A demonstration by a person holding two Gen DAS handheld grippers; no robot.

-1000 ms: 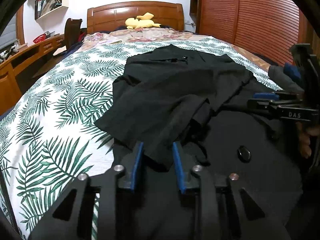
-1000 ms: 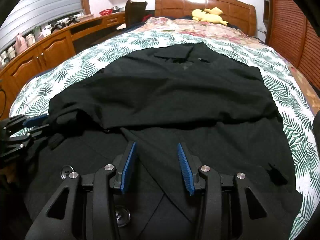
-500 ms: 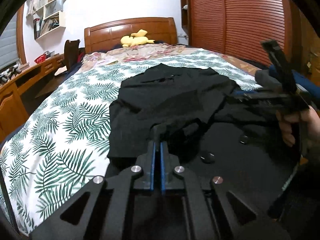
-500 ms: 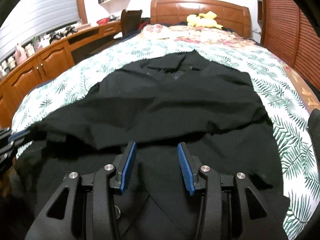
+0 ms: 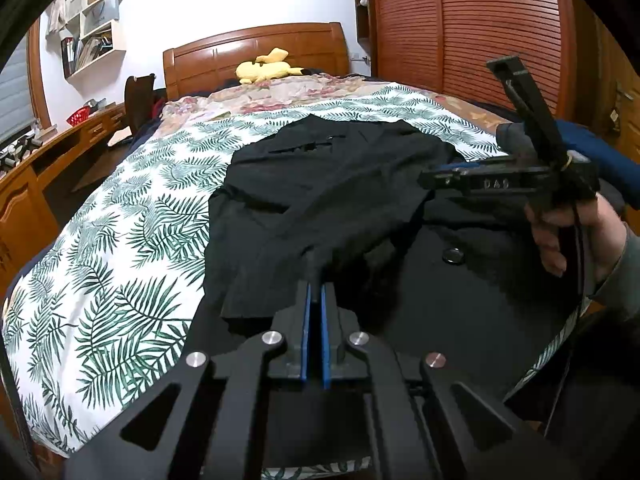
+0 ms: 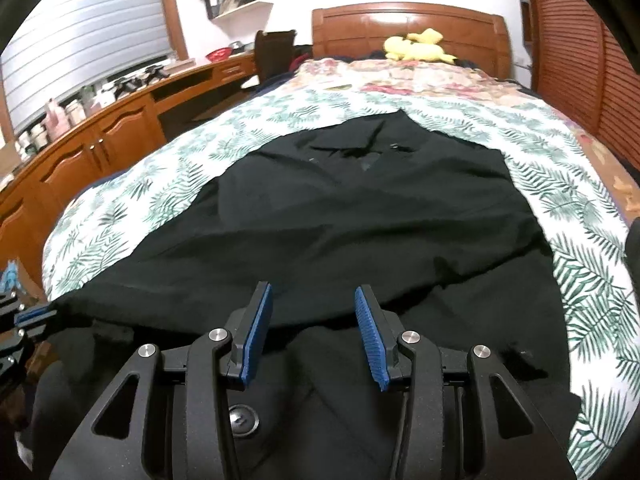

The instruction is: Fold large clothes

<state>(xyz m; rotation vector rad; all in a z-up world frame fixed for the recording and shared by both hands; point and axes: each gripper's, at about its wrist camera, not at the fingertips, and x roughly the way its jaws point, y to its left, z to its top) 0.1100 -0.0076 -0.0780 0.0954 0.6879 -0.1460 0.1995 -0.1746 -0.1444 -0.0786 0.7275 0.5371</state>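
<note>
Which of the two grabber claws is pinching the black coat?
The left gripper: its blue pads are shut on a fold of the black coat. The right gripper is open, holding nothing.

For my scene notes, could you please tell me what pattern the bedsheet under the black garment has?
Green palm-leaf fronds on white; the bedsheet shows best in the left wrist view.

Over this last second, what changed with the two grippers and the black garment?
The left gripper closed its jaws on a fold of the black garment and pulled it up and back, so the cloth now peaks at its blue pads. The right gripper stayed open above the garment, holding nothing. The leaf-print bedspread and yellow plush toy are unchanged.
</note>
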